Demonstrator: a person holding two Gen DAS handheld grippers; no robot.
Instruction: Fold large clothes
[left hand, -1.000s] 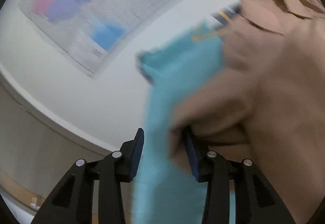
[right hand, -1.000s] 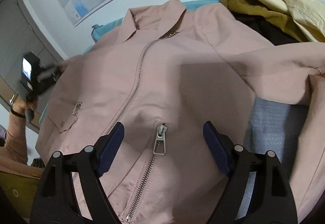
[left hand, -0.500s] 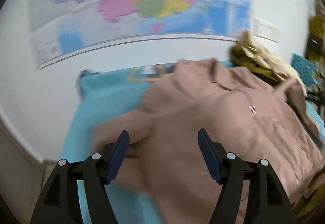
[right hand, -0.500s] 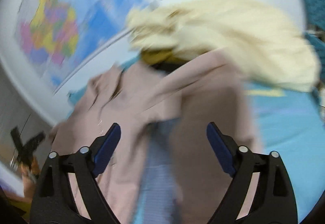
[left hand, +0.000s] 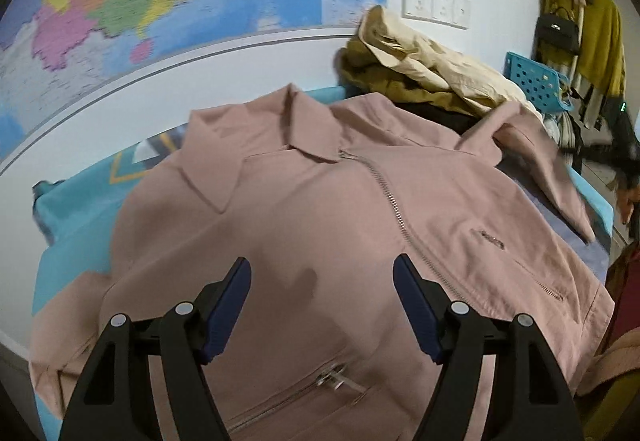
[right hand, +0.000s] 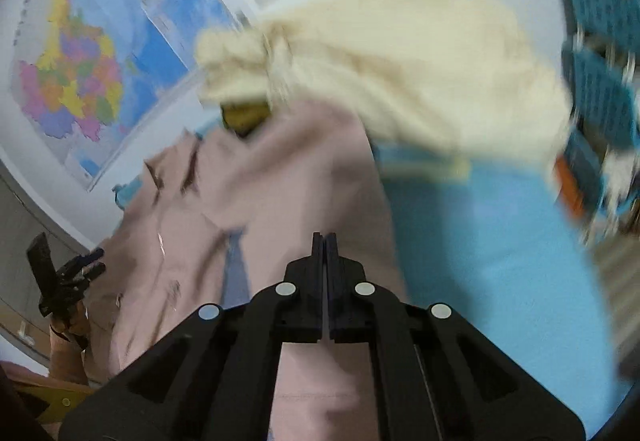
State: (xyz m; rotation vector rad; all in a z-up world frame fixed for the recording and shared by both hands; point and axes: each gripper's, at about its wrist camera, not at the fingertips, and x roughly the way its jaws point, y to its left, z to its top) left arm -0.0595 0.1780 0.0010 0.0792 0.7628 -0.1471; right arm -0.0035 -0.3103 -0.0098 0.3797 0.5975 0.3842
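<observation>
My left gripper point(left hand: 321, 275) hangs with its blue pads wide apart above the dusty-pink zip-front jacket point(left hand: 320, 201), which lies front up across the turquoise bed sheet point(left hand: 68, 209), collar toward the wall edge; its hem runs out of view beneath my tool; my right gripper point(right hand: 325, 241) has its fingers pressed together over the jacket's pink sleeve point(right hand: 320, 177), though blur hides whether any cloth sits between them; a cream and mustard clothes pile point(left hand: 424, 73) sits at the bed's far corner.
</observation>
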